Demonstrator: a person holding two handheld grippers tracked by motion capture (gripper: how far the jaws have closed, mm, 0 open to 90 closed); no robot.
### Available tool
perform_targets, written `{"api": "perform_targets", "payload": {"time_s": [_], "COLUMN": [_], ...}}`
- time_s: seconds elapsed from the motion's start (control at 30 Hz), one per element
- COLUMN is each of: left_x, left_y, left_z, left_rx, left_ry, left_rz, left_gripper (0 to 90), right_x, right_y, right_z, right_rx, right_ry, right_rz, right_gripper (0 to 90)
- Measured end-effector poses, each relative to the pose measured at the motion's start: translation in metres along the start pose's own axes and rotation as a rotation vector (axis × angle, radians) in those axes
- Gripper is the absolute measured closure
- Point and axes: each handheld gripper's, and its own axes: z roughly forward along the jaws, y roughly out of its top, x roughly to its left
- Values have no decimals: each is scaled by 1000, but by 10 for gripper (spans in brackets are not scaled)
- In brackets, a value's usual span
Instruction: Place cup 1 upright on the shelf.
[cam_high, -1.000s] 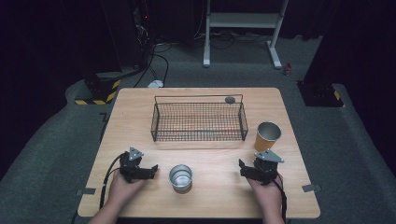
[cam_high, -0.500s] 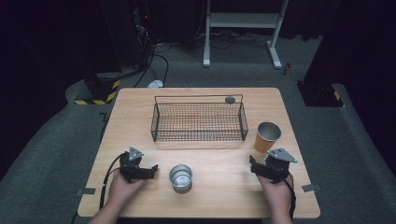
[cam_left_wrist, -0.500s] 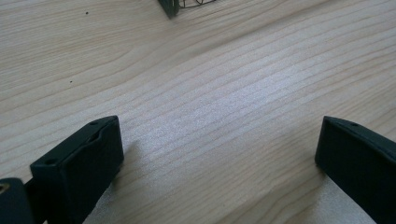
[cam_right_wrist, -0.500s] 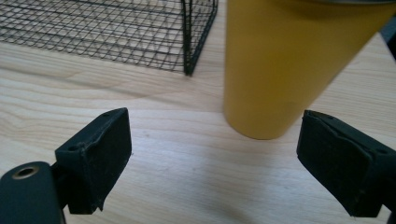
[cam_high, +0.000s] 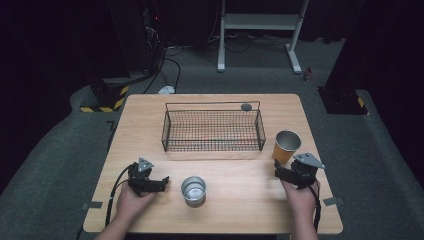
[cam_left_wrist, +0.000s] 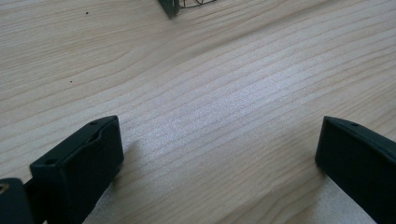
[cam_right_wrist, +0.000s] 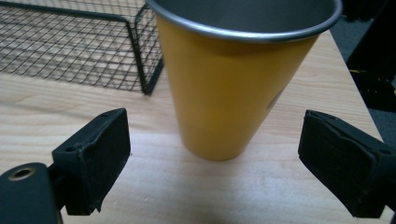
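A yellow metal-rimmed cup (cam_high: 286, 146) stands upright at the table's right, just right of the wire basket (cam_high: 212, 131). My right gripper (cam_high: 280, 171) sits open right before it; in the right gripper view the cup (cam_right_wrist: 233, 84) rises between and just beyond the two spread jaws, untouched. A small silver cup (cam_high: 193, 190) stands near the front middle. My left gripper (cam_high: 161, 182) rests on the table left of it, pointing toward it. In the left gripper view that gripper (cam_left_wrist: 219, 140) is open over bare wood.
The black wire basket (cam_right_wrist: 70, 51) is empty, and its corner (cam_left_wrist: 173, 5) peeks in at the top of the left gripper view. A small grey round object (cam_high: 246, 107) lies behind the basket. The table's right edge (cam_high: 320, 165) runs close to my right hand.
My right gripper has shifted a little to the right and now faces the yellow cup. The left gripper and both cups have stayed put.
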Motion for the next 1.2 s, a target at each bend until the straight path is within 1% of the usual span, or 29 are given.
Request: {"api": "perform_targets", "payload": {"time_s": [0.03,0.07,0.17,0.2,0.23,0.33,0.4,0.47,0.5,0.63,0.7,0.8,0.9,0.97,1.0,1.07,1.2], "left_x": [0,0,0,0,0,0,0,0,0,0,0,0,0,0,0,0,0], "left_y": [0,0,0,0,0,0,0,0,0,0,0,0,0,0,0,0,0], "left_z": [0,0,0,0,0,0,0,0,0,0,0,0,0,0,0,0,0], "left_rx": [0,0,1,1,0,0,0,0,1,0,1,1,0,0,-1,-1,-1], "left_ry": [0,0,0,0,0,0,0,0,0,0,0,0,0,-1,-2,-2,-2], "left_rz": [-1,-1,1,1,0,-1,0,0,1,-1,1,1,-1,-1,-1,-2,-2], "left_gripper": [12,12,12,12,12,12,12,12,12,12,12,12,12,13,13,13,14], "right_x": [-2,-4,-6,-7,-7,-8,-8,-8,-10,-10,-9,-6,-6,-5,-5,-6,-5], "right_y": [3,5,8,9,12,14,18,19,21,25,26,30,32,32,33,33,33], "right_z": [3,4,6,7,9,11,16,17,21,26,30,36,39,40,39,39,39], "right_rx": [2,-7,-26,-24,-28,-31,-35,-40,-46,-52,-56,-69,-70,-72,-73,-74,-73], "right_ry": [-11,-10,-2,4,11,17,1,0,7,12,23,31,32,23,22,27,23], "right_rz": [8,13,18,17,29,33,21,23,31,21,29,25,18,14,21,20,14], "right_gripper": [92,92,93,93,93,92,92,92,91,91,91,92,92,106,120,134,137]}}
